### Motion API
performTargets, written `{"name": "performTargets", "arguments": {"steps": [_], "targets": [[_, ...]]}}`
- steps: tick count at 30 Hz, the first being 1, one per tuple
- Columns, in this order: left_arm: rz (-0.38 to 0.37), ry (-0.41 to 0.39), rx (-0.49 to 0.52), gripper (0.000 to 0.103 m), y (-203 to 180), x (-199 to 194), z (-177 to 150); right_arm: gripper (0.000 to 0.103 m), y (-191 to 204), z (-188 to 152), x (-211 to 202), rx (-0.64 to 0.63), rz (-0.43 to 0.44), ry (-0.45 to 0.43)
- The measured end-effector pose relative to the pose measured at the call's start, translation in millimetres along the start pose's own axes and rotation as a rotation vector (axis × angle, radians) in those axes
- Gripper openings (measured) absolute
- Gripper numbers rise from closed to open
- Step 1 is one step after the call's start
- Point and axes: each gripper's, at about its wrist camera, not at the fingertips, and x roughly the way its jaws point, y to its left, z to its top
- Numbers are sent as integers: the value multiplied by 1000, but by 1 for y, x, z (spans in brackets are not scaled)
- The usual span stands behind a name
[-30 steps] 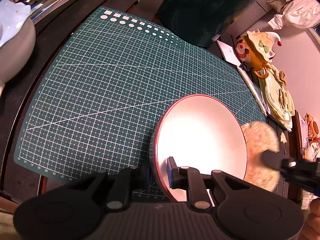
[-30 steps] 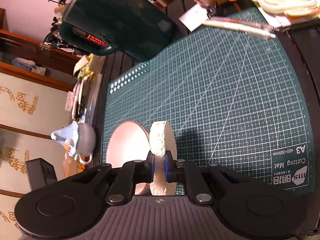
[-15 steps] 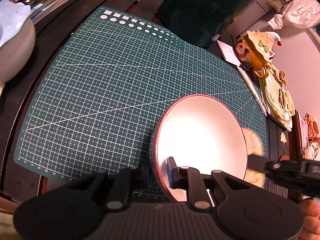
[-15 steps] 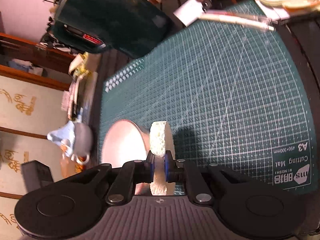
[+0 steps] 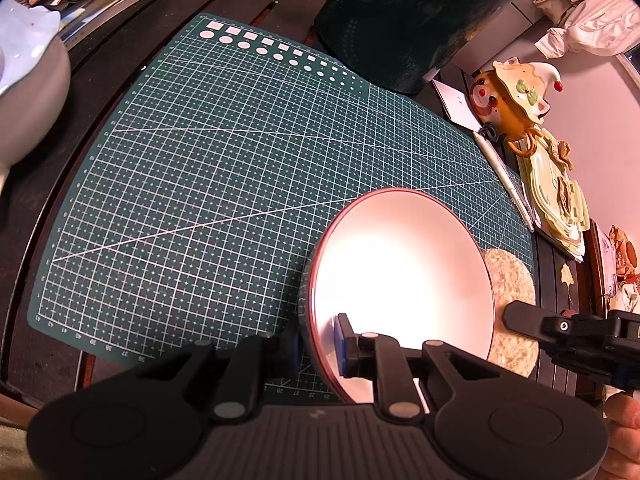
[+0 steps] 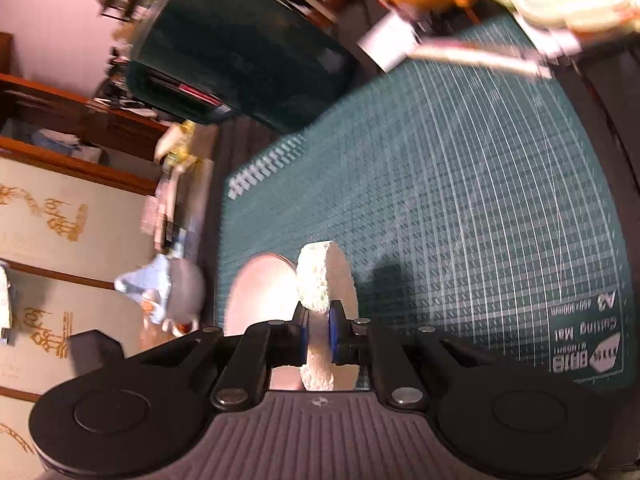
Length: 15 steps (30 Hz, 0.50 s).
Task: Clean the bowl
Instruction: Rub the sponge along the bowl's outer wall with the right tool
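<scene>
A pale bowl (image 5: 400, 280) with a red rim is tilted on its edge over the green cutting mat (image 5: 240, 160). My left gripper (image 5: 318, 344) is shut on the bowl's near rim, one finger inside and one outside. A round pale sponge (image 5: 514, 280) sits just right of the bowl, behind its rim. In the right wrist view my right gripper (image 6: 318, 330) is shut on that sponge (image 6: 324, 276), and the bowl (image 6: 260, 292) shows to its left. The right gripper's black fingers (image 5: 524, 316) reach in from the right in the left wrist view.
A large dark green pot (image 5: 400, 12) stands at the mat's far edge. A grey and blue vessel (image 5: 28, 92) is at the left. A clown figurine (image 5: 516, 96), a pen (image 5: 504, 176) and cream lidded boxes (image 5: 556, 196) line the right side. A hand (image 5: 624, 432) shows at the lower right.
The sponge has shifted against the bowl's right side: down behind the rim, then back up a little. The right wrist view has rolled slightly and blurred. The bowl and left gripper stay put.
</scene>
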Motion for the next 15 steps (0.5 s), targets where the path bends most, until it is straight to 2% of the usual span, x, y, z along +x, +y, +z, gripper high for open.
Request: {"name": "performTargets", "arguments": {"steps": [8,15], "targets": [[1,0,-2,16,-1,1,0,10,17,-2,-27,-62,54,-78],[1,0,2,16,0,1,1,9,1,0,-2,-16,5,-15]]}}
